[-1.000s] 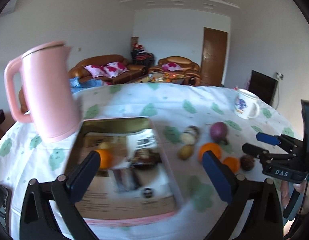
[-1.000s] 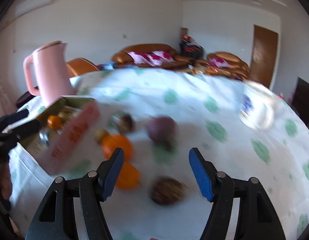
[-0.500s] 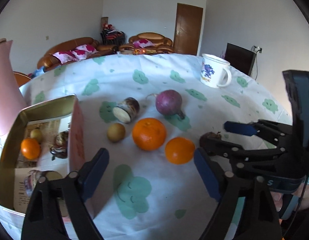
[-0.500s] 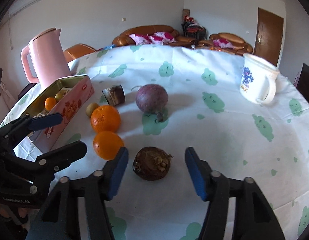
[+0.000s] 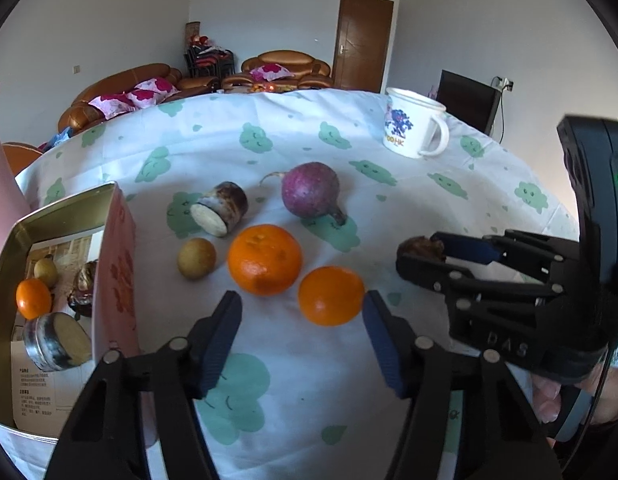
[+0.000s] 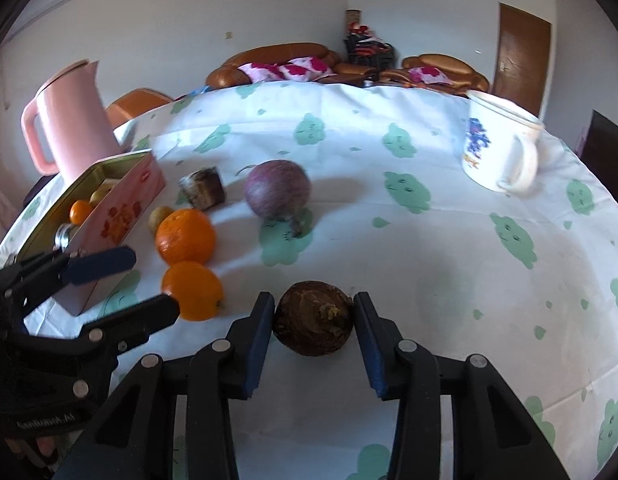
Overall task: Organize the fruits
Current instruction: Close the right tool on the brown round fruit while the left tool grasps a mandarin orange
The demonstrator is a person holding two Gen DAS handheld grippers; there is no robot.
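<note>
A pink tin box at the left holds a small orange, a brown nut and cut pieces. On the cloth lie a large orange, a small orange, a yellow-green fruit, a cut brown piece and a purple bulb. My left gripper is open, just short of the small orange. My right gripper has closed around a brown water chestnut on the table, both pads touching its sides. The right gripper also shows in the left wrist view.
A pink kettle stands behind the box at the far left. A white printed mug stands at the back right. The round table carries a white cloth with green prints; its edge curves close on the right.
Both grippers moved forward and down towards the fruit. The right jaws narrowed from wide open onto the brown water chestnut. The left gripper swung right, away from the tin box.
</note>
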